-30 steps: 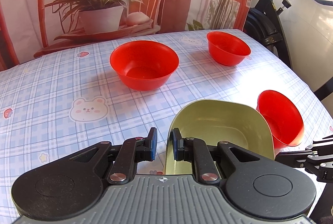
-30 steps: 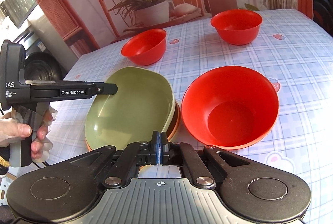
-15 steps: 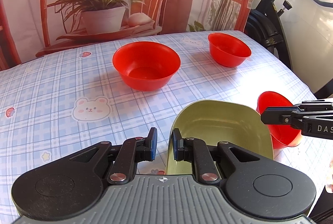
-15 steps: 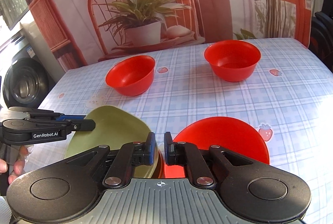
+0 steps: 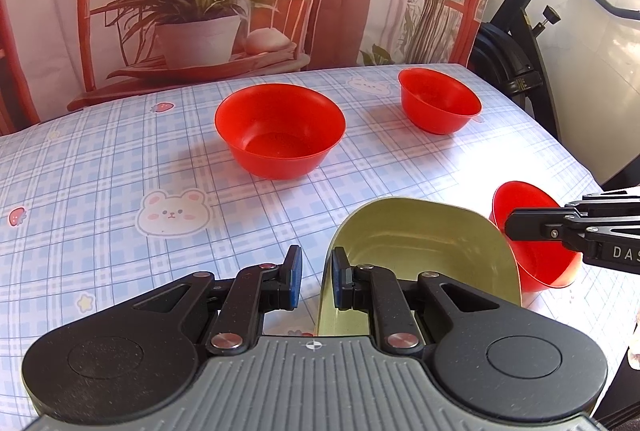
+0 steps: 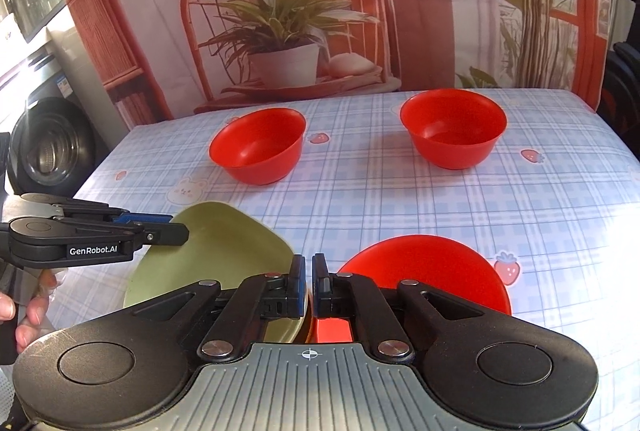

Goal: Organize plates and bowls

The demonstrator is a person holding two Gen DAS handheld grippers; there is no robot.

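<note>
Risk: near red bowl [image 6: 424, 271] tipped or dragged into green plate [image 5: 420, 255].

L gripper [image 5: 314, 281] jaws apart astride plate rim; R gripper [image 6: 308, 289] jaws slightly apart at bowl rim, no grip yet; slip is likely if closed off-centre.

Bright daylight from the right glares on the tablecloth [image 6: 600, 231]; sharp focus, fisheye-bent edges, soft shadows.

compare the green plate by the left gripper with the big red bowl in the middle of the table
The green plate is shallow, pale olive and squarish with rounded corners; the big red bowl is deep, bright red and round. The plate lies near the table edge with the left gripper open around its rim; the bowl stands alone farther back, untouched. Both are empty and matte.
</note>
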